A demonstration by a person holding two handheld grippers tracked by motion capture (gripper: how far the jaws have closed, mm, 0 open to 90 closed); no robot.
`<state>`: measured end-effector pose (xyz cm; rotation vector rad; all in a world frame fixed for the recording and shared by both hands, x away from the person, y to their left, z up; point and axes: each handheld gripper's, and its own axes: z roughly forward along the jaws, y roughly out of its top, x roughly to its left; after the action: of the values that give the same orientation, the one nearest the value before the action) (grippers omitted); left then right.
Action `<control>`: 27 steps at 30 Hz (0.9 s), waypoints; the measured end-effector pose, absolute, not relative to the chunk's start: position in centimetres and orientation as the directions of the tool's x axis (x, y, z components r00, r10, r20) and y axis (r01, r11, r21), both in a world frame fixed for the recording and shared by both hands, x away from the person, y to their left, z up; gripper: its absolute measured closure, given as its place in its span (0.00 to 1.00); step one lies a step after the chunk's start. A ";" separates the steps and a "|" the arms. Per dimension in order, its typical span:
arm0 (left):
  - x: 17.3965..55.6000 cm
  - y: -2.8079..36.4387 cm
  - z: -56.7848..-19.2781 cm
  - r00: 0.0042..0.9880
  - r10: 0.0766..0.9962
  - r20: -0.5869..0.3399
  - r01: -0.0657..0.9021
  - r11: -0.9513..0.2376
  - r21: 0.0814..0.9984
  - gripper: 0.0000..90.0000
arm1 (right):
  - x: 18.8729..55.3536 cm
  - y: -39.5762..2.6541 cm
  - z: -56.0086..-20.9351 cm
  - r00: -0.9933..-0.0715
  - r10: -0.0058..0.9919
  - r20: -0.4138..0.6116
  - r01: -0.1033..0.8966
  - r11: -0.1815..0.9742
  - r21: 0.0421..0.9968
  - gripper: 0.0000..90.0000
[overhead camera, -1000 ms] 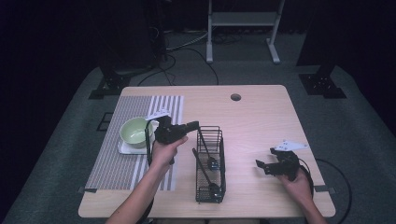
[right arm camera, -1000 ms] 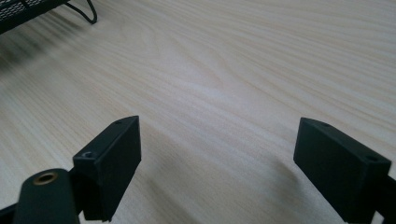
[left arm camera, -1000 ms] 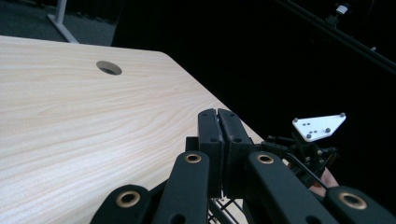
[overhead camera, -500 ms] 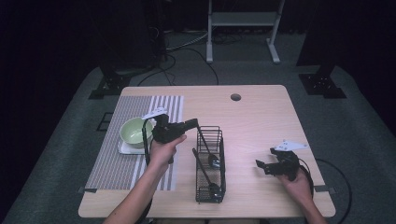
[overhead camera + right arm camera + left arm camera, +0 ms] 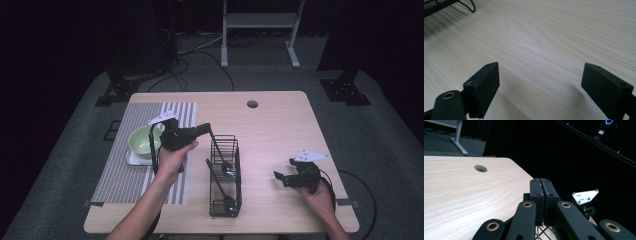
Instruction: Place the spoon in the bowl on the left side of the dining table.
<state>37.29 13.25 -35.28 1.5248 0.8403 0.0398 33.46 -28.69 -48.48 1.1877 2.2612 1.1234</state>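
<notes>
A black wire basket (image 5: 238, 186) stands on the wooden table (image 5: 280, 125) a little left of centre. My left gripper (image 5: 206, 129) hovers above the basket's far end, shut on the thin handle of a dark spoon (image 5: 218, 150) whose bowl hangs down inside the basket. In the left gripper view the jaws of the left gripper (image 5: 540, 185) press together. A second dark spoon (image 5: 217, 182) lies slanted in the basket. My right gripper (image 5: 278, 177) rests low over the table to the basket's right, and the right gripper (image 5: 540, 75) is open over bare wood.
A green bowl (image 5: 143, 140) sits on a white plate (image 5: 133, 159) on the striped placemat (image 5: 125, 175) at the left. A cable hole (image 5: 252, 104) marks the table's far side. The basket's corner (image 5: 439, 7) lies ahead of the right gripper.
My left gripper has risen slightly, lifting the spoon a little in the basket. The right gripper has stayed where it was.
</notes>
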 end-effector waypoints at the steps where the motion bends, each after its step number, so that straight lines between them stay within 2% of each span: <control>1: 37.3 13.3 -35.2 0.725 0.515 -0.458 0.475 0.108 0.874 0.99 | 33.5 -28.7 -48.5 -0.587 0.808 0.053 0.531 0.334 0.779 0.16; 27: 37.3 13.8 -32.4 0.734 0.518 -0.440 0.439 0.132 0.889 0.99 | 33.5 -28.7 -48.5 -0.585 0.809 0.053 0.532 0.333 0.779 0.16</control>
<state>37.27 13.77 -32.40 1.4899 0.8230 0.0677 33.47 -28.69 -48.48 1.1910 2.2589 1.1209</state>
